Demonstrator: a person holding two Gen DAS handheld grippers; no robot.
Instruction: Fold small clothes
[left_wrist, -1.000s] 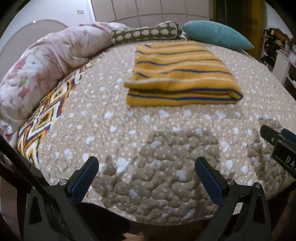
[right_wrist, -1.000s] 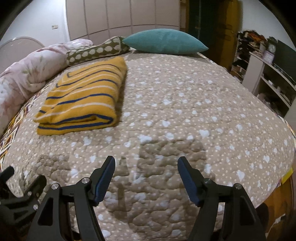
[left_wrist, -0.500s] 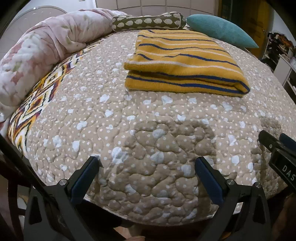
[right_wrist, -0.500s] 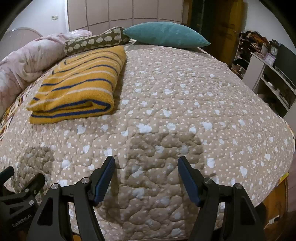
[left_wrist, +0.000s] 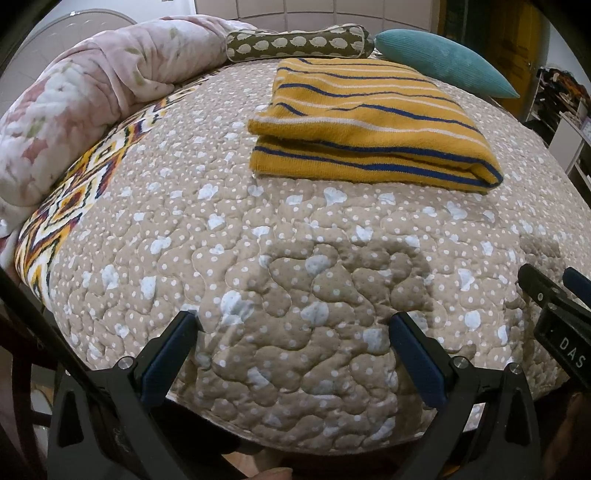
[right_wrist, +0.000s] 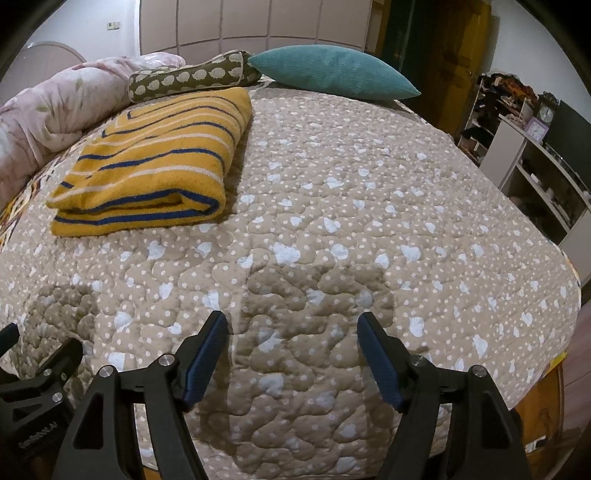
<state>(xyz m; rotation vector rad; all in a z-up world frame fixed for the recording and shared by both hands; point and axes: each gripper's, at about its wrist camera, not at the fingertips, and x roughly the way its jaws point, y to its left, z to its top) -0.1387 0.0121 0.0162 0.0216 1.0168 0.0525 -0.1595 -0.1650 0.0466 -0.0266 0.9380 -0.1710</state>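
Observation:
A folded mustard-yellow sweater (left_wrist: 369, 122) with blue and white stripes lies flat on the beige dotted quilt (left_wrist: 295, 240), toward the far side of the bed. In the right wrist view the sweater (right_wrist: 155, 162) sits at upper left. My left gripper (left_wrist: 292, 319) hovers open over the near edge of the quilt, well short of the sweater, with nothing between its blue pads. My right gripper (right_wrist: 291, 318) is beside it to the right, its jaws opening and empty. Each gripper shows at the edge of the other's view.
A pink floral duvet (left_wrist: 74, 103) is bunched along the left side. A green patterned bolster (left_wrist: 295, 42) and a teal pillow (left_wrist: 443, 62) lie at the head. White shelves (right_wrist: 535, 166) stand right of the bed. A patterned blanket edge (left_wrist: 74, 192) shows at left.
Both views have tilted slightly, and the sweater now looks somewhat nearer in the left wrist view. The right jaws stand a touch wider. The sweater itself has not moved.

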